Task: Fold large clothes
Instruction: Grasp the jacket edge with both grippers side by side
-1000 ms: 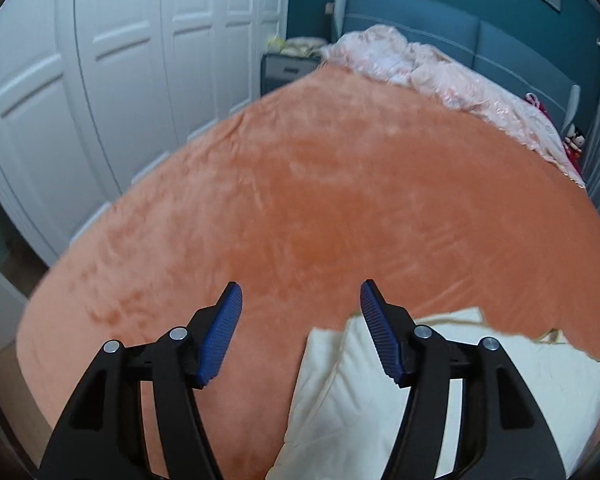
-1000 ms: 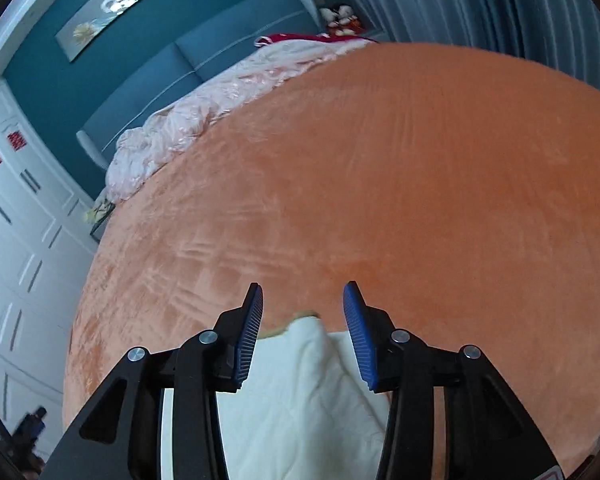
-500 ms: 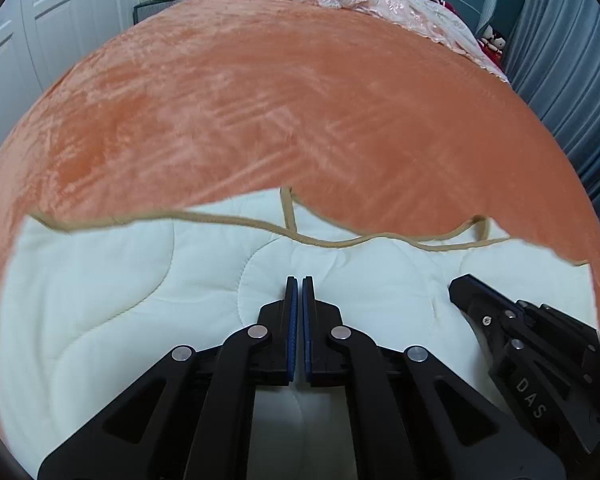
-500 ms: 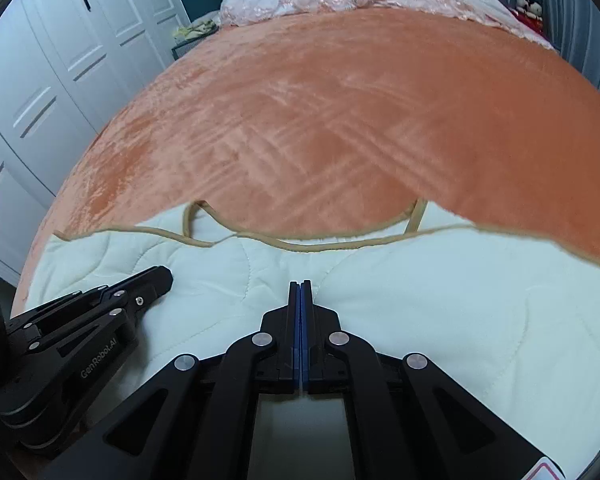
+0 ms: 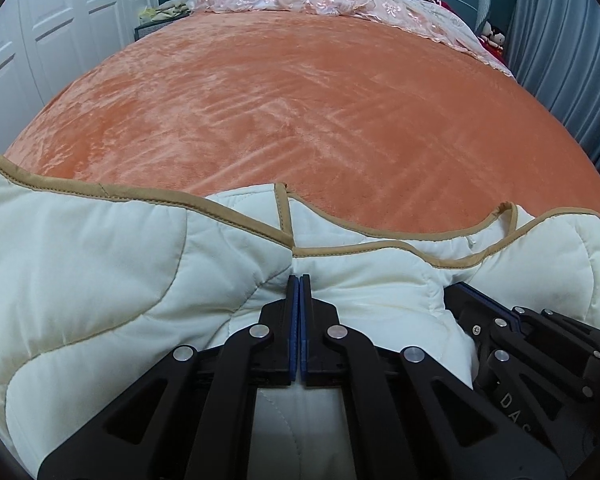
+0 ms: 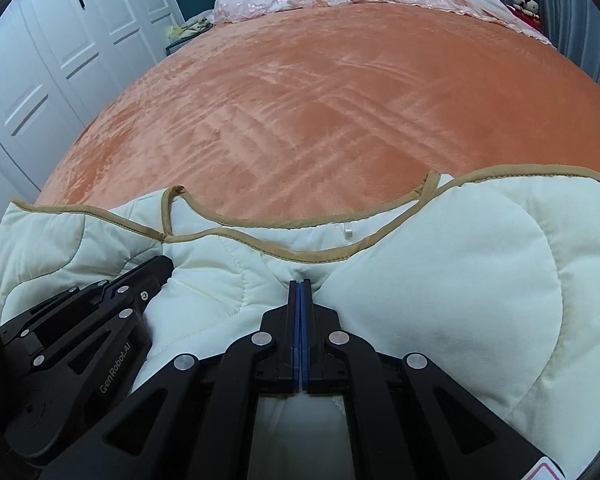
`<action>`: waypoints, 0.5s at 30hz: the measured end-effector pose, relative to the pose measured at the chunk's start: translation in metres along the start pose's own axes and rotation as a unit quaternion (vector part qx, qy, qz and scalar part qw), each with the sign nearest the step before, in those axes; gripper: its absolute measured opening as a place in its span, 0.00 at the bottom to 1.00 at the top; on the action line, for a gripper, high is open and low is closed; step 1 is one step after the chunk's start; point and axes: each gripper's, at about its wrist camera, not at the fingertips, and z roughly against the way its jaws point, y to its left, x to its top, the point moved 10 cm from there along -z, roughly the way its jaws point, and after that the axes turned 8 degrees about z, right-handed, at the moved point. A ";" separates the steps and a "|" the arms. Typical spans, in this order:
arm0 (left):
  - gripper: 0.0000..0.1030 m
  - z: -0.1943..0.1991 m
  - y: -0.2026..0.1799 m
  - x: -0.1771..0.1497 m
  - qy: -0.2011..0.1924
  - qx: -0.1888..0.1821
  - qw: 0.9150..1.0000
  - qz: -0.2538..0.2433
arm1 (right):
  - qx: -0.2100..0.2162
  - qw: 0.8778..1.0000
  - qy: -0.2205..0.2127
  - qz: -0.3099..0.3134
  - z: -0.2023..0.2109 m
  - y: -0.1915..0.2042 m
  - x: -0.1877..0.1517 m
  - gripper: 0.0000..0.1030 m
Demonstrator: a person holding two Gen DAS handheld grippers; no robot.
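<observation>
A cream quilted garment [image 5: 100, 272] with tan trim lies at the near edge of the bed, also in the right wrist view [image 6: 452, 256]. My left gripper [image 5: 299, 280] is shut on a bunched fold of it just below the trimmed edge. My right gripper [image 6: 300, 285] is shut on the garment the same way. The two grippers are side by side: the right one shows at the right of the left wrist view [image 5: 460, 292], the left one at the left of the right wrist view [image 6: 160, 264].
An orange plush bedspread [image 5: 300, 112] covers the bed beyond the garment. A pink floral quilt [image 5: 332, 0] is heaped at the headboard. White wardrobe doors [image 6: 40, 60] stand to the left, grey curtains [image 5: 572, 60] to the right.
One second ago both grippers were open above the garment's corners. They have since shut on the garment, and it now bunches up higher around the fingers than half a second ago.
</observation>
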 end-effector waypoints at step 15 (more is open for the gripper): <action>0.00 -0.005 0.001 0.001 -0.017 -0.007 1.000 0.009 | 0.004 1.000 -0.016 -0.007 -0.004 0.000 0.002 0.00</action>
